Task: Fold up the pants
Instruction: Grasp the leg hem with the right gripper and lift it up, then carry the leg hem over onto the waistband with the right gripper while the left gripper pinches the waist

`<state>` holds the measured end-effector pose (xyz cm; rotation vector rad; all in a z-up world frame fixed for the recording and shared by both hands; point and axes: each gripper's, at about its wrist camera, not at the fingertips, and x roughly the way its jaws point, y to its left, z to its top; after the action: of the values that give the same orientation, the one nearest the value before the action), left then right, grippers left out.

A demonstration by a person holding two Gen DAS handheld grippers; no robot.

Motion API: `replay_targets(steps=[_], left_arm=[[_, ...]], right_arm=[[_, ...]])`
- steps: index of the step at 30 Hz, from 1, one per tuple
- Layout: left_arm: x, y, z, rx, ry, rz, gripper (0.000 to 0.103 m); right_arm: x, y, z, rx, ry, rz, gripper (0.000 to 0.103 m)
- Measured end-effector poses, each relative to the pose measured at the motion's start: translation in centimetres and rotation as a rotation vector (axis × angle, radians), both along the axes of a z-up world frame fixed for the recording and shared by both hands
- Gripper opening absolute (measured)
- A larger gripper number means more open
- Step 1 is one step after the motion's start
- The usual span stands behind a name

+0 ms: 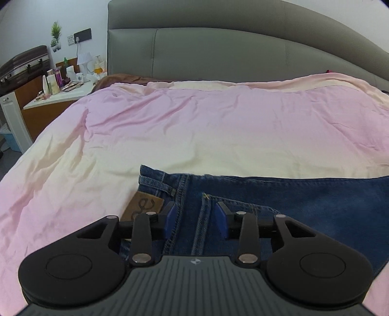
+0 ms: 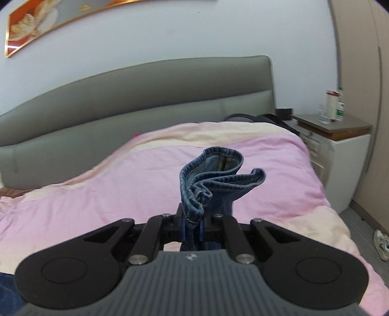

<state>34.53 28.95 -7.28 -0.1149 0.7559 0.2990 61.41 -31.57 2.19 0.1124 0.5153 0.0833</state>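
A bed [image 1: 170, 126] covered by a pink and cream quilt [image 1: 218, 116] fills both views, backed by a grey padded headboard [image 1: 218, 48]. In the left wrist view a cluttered bedside table [image 1: 65, 93] is seen at the left, with bottles, a small white lamp [image 1: 84, 59] and a dark suitcase [image 1: 23, 65] beyond it; a small green plant [image 1: 55, 34] is set on the wall beside a socket panel [image 1: 82, 36]. In the right wrist view a second white nightstand [image 2: 340, 145] with a glass and bottles is seen at the right, a framed picture [image 2: 48, 21] is hung above the headboard, and a white shoe [image 2: 381, 243] lies on the grey floor.

The blue denim pants [image 1: 267, 199] are laid on the quilt near the lower edge of the left wrist view, waistband and belt loop towards the left. The left gripper [image 1: 196, 218] is held over the seam with its blue pads [image 1: 170, 218] apart, not pressing on the cloth. The right gripper [image 2: 192, 228] is closed on the bunched hems of the pants [image 2: 214, 179], which are lifted above the quilt.

The lower part of the pants is hidden behind the left gripper's body, and the far leg is cut off at the frame's right edge. A brown leather patch [image 1: 143, 206] is sewn at the waistband; its mark is partly covered and cannot be read. The bottle labels are too small to make out
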Motion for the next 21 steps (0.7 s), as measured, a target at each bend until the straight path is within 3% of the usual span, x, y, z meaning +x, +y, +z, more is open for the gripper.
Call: replay_targets(steps=[6,11,16,21], left_arm=[[-5.0,-2.6,0.5,-0.173,-0.094,-0.060,0.044],[-8.0,-2.5,-0.6,-0.303,-0.108,-0.039,0.039],[-10.3,-1.2,-2.1,-0.358,-0.081,-0.024,0.039],[-11.6,-0.2,-3.5,-0.358,-0.049,-0.008,0.038]], right_arm=[[-2.4,12.6,3.9,0.069,-0.005,0.217,0.005],[-5.0,24.4,3.7,0.092,0.043,0.375,0.005],[-8.1,35.2,-0.8,0.078,0.189,0.503,0.005],[-12.9,43.1,-8.5,-0.038,0.347,0.675,0.005]])
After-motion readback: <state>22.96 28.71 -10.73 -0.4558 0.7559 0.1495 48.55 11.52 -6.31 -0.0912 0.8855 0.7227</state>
